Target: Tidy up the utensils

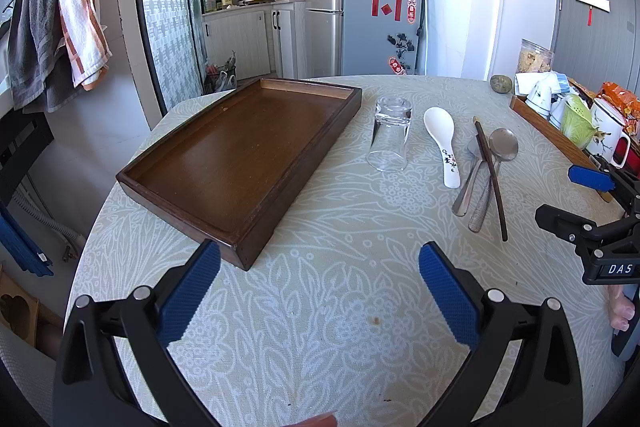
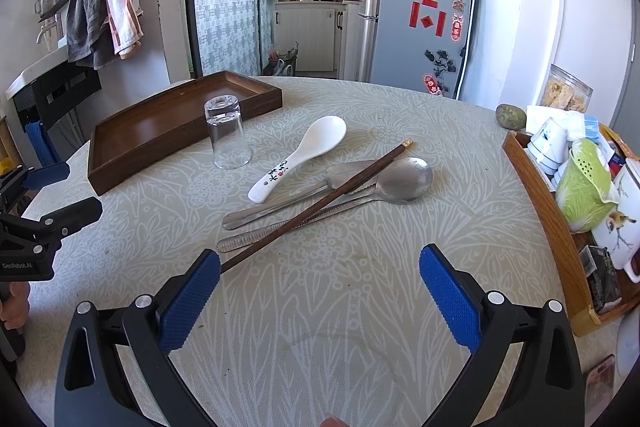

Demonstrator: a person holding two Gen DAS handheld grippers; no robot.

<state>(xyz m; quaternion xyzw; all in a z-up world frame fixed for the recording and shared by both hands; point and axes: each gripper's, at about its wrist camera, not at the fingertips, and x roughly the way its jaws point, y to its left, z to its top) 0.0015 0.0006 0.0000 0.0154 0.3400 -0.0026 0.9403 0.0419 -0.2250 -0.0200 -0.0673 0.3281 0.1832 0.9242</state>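
A dark wooden tray lies bare on the round table's left side. Beside it stands an upturned clear glass. To its right lie a white ceramic spoon, a metal spoon, a metal knife and a brown chopstick crossing the metal pieces. My left gripper is open over bare cloth near the tray's front corner. My right gripper is open, its left fingertip near the chopstick's near end.
A wooden caddy at the table's right edge holds cups and a green strainer. A jar and a round stone sit behind it. Fridge and kitchen counter stand beyond the table.
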